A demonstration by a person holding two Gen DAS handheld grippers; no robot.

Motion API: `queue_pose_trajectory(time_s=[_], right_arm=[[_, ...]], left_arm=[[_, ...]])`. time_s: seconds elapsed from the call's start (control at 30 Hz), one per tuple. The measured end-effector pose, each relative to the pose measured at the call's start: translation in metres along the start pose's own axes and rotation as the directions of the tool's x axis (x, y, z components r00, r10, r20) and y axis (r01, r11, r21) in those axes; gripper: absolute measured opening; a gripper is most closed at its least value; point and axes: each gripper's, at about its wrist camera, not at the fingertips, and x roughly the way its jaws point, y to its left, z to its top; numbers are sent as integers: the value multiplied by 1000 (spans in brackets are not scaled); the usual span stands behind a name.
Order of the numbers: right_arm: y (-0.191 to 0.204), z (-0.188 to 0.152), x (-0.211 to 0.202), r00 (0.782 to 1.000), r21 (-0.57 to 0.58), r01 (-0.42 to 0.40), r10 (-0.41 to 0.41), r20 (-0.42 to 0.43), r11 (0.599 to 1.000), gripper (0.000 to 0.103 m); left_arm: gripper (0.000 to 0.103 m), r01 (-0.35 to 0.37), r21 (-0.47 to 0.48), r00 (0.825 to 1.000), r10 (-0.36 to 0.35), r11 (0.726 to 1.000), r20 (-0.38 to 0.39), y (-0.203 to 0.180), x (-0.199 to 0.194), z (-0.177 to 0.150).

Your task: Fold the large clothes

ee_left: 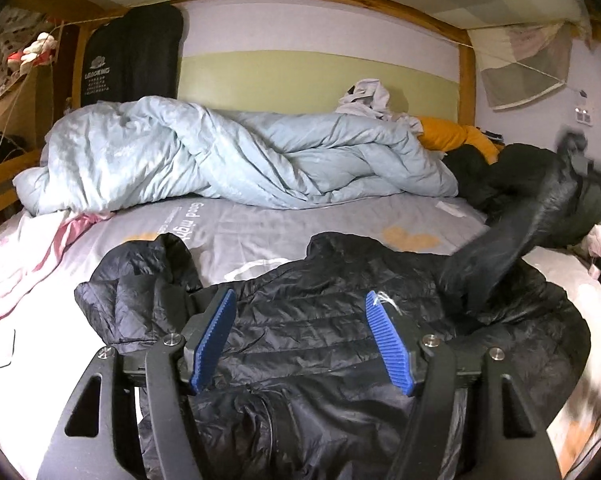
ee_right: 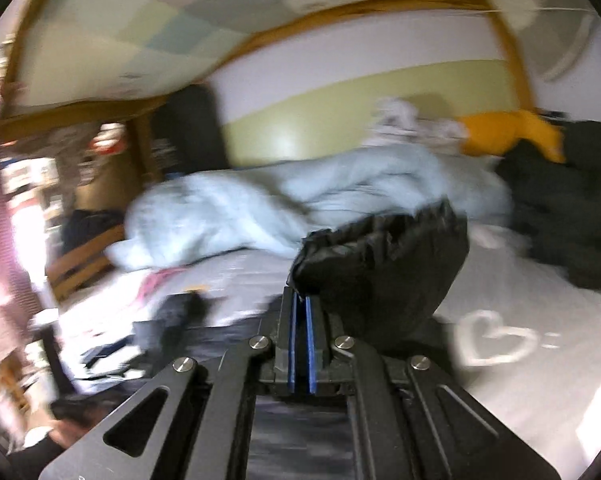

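While spread flat across the bed point(ee_left: 260, 220), black jacket point(ee_left: 320, 340) under left gripper point(ee_left: 304, 340), fingers wide apart, gripping nothing. Sleeve point(ee_right: 384, 272) lifted, pinched in right gripper point(ee_right: 302, 308), fingers nearly closed on it. Only from left wrist: sharp blue quilt point(ee_left: 228, 152); from right wrist, blurred.

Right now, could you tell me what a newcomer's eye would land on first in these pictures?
A black puffer jacket lies spread on the grey bed sheet beneath the open left gripper. The right gripper is shut on one sleeve, lifted off the bed. Behind, a crumpled pale blue duvet lies along the green headboard.
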Motion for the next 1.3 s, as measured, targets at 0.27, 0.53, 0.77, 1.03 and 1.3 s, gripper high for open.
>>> queue_pose_trajectory(time_s=[0.27, 0.53, 0.77, 1.03, 1.3], right_arm=[[54, -49, 52, 982, -56, -101, 91, -166, 993, 5], [33, -116, 124, 920, -95, -2, -36, -391, 995, 5], [16, -102, 100, 948, -25, 0, -8, -318, 1000, 68], [-17, -58, 60, 966, -17, 125, -125, -228, 992, 68], [-109, -29, 35, 870, 72, 470, -447, -208, 880, 68]], left_arm=[[67, 5, -14, 1000, -6, 1000, -25, 5, 1, -8], [67, 44, -39, 997, -47, 998, -57, 3, 10, -14], [72, 82, -18, 993, -83, 997, -83, -5, 16, -21], [77, 159, 124, 985, -149, 979, -88, -47, 8, -27], [85, 315, 220, 943, -279, 923, -181, -126, 31, 6]])
